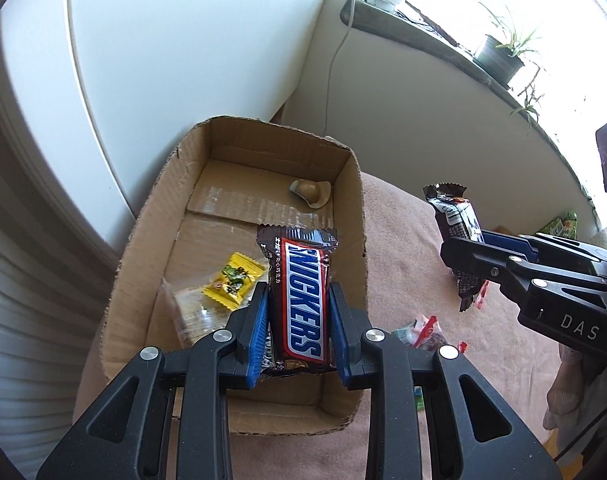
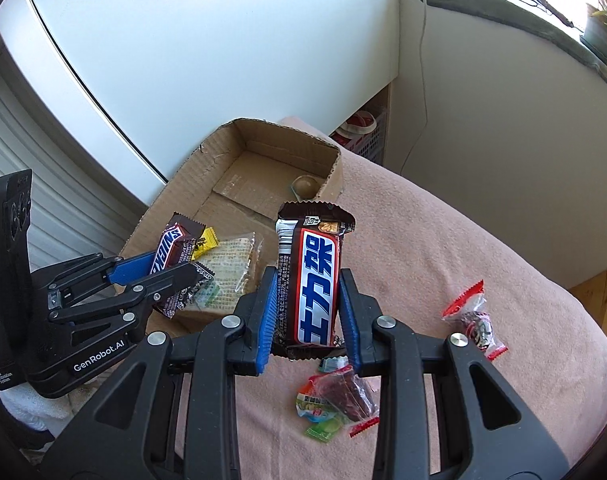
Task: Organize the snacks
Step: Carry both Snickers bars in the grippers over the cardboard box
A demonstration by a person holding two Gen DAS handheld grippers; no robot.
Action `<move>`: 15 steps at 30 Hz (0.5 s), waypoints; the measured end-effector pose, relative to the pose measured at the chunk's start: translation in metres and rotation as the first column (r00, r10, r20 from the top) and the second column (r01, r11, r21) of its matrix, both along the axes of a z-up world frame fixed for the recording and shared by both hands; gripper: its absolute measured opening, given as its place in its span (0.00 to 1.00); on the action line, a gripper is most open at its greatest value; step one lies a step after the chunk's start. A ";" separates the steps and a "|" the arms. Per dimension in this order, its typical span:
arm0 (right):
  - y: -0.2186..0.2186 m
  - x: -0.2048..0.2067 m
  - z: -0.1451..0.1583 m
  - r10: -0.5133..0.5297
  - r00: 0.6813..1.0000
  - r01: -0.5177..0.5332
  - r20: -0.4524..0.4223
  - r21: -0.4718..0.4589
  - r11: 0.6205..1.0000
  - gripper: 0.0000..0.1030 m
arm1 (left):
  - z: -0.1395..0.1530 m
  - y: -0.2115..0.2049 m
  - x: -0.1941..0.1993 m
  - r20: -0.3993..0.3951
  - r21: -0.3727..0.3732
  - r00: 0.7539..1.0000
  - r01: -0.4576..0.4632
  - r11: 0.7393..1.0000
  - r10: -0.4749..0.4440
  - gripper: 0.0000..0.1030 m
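Snickers bar [image 1: 301,300]: brown wrapper, blue logo, upright, clamped between left tool [image 1: 299,322] pads, above cardboard box [image 1: 151,216].

Second Snickers bar [image 2: 309,284], Chinese lettering, upright, clamped in right tool [image 2: 308,322], over pink blanket [image 2: 443,240] beside box.

Inside box: yellow candy [image 1: 233,282], clear cracker pack [image 1: 191,312], round brown candy [image 1: 308,192] near far wall.

On blanket: red-ended candy [image 2: 476,322] apart, cluster of small wrapped sweets [image 2: 335,404] beneath right bar.
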State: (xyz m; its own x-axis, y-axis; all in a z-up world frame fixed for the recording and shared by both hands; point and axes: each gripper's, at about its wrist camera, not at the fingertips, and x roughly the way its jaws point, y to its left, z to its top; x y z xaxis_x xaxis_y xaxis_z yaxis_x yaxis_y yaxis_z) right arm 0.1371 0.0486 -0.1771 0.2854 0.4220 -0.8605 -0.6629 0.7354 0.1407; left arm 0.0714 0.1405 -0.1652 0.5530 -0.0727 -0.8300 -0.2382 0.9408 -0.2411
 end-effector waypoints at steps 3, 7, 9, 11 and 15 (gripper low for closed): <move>0.017 0.000 -0.003 0.026 1.000 -0.026 0.002 -0.006 1.000 0.29 | -0.001 0.014 -0.001 0.000 0.005 1.000 -0.021 1.000 0.021 0.26; 0.038 0.002 -0.008 0.043 0.999 -0.044 -0.006 -0.011 0.999 0.29 | -0.001 0.025 -0.001 -0.003 0.017 1.000 -0.030 0.999 0.030 0.26; 0.045 0.004 -0.012 0.049 0.999 -0.049 -0.012 -0.011 0.999 0.29 | -0.002 0.028 0.001 -0.005 0.026 1.000 -0.029 0.999 0.029 0.26; 0.052 0.007 -0.015 0.052 0.998 -0.052 -0.023 -0.011 0.999 0.29 | -0.003 0.031 0.003 -0.007 0.029 1.000 -0.028 0.999 0.028 0.26; 0.064 0.012 -0.023 0.050 0.998 -0.051 -0.036 -0.018 0.999 0.29 | -0.006 0.035 0.006 -0.011 0.033 0.999 -0.030 0.999 0.031 0.26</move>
